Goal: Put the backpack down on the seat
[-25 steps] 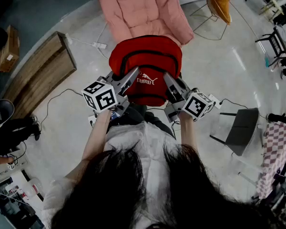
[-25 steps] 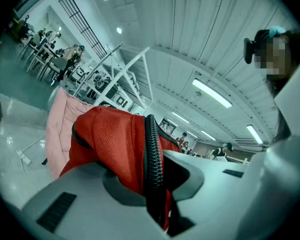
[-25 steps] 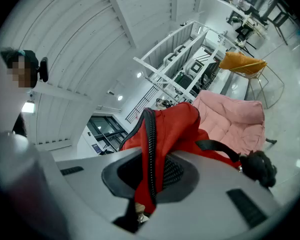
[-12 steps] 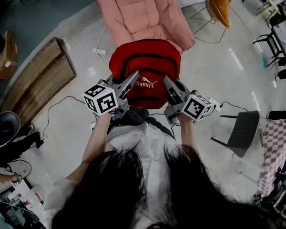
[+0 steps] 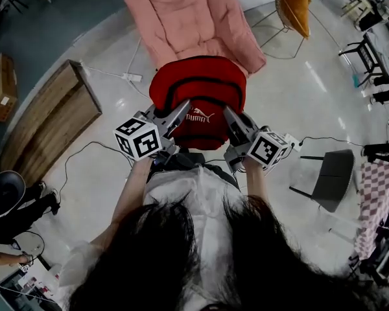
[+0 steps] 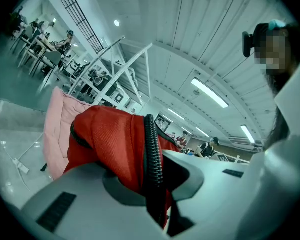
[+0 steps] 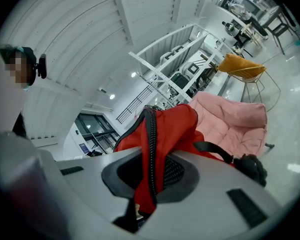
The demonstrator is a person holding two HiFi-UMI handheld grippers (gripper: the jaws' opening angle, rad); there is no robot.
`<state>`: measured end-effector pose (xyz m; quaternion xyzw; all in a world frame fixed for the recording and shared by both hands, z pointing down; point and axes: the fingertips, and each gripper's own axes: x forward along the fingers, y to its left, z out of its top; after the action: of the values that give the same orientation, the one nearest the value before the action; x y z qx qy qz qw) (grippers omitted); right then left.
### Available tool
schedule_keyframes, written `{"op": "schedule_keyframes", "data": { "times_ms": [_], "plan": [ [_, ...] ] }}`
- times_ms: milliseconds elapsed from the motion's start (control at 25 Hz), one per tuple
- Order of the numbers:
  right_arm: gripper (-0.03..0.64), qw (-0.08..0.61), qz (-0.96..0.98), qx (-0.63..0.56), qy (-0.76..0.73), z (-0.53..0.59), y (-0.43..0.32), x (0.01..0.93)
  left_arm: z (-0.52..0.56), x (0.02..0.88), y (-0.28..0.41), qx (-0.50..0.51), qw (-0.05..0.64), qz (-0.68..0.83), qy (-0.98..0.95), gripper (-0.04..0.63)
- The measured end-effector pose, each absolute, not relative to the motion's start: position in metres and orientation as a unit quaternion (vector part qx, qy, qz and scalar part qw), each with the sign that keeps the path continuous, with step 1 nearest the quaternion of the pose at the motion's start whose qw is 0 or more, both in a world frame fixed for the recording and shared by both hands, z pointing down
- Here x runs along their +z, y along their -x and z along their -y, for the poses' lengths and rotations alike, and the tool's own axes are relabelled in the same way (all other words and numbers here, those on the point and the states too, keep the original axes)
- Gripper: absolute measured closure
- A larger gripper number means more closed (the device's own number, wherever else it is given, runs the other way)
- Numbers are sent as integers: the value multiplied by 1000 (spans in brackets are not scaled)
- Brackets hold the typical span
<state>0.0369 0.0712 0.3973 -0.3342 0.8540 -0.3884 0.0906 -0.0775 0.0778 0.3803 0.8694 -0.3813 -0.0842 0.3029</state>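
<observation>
A red backpack [image 5: 198, 89] with black zips hangs in the air in front of me, held from both sides. My left gripper [image 5: 179, 109] is shut on its left edge, the red cloth and black zip [image 6: 151, 154] pinched between the jaws. On the right edge my right gripper [image 5: 227, 115] is shut the same way, on red fabric [image 7: 162, 134] with a zip. The pink padded seat [image 5: 194, 15] stands just beyond the backpack, which overlaps its near end in the head view. That seat [image 7: 235, 121] also shows behind the bag in the right gripper view.
A wooden platform [image 5: 48, 118] lies on the floor at the left, with cables and a power strip [image 5: 133, 78] near it. A yellow wire-frame chair [image 5: 295, 5] stands beyond the seat at the right. A grey chair [image 5: 327, 177] is at my right.
Both grippers and the backpack have kept their place in the view, while the pink seat and the floor have shifted slightly as I move closer.
</observation>
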Motion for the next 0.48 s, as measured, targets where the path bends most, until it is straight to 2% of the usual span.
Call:
{"op": "schedule_keyframes", "data": {
  "times_ms": [480],
  "plan": [
    [563, 90, -847, -384, 356, -43, -22, 399, -45, 381, 92, -82, 304, 366, -876, 517]
  ]
}}
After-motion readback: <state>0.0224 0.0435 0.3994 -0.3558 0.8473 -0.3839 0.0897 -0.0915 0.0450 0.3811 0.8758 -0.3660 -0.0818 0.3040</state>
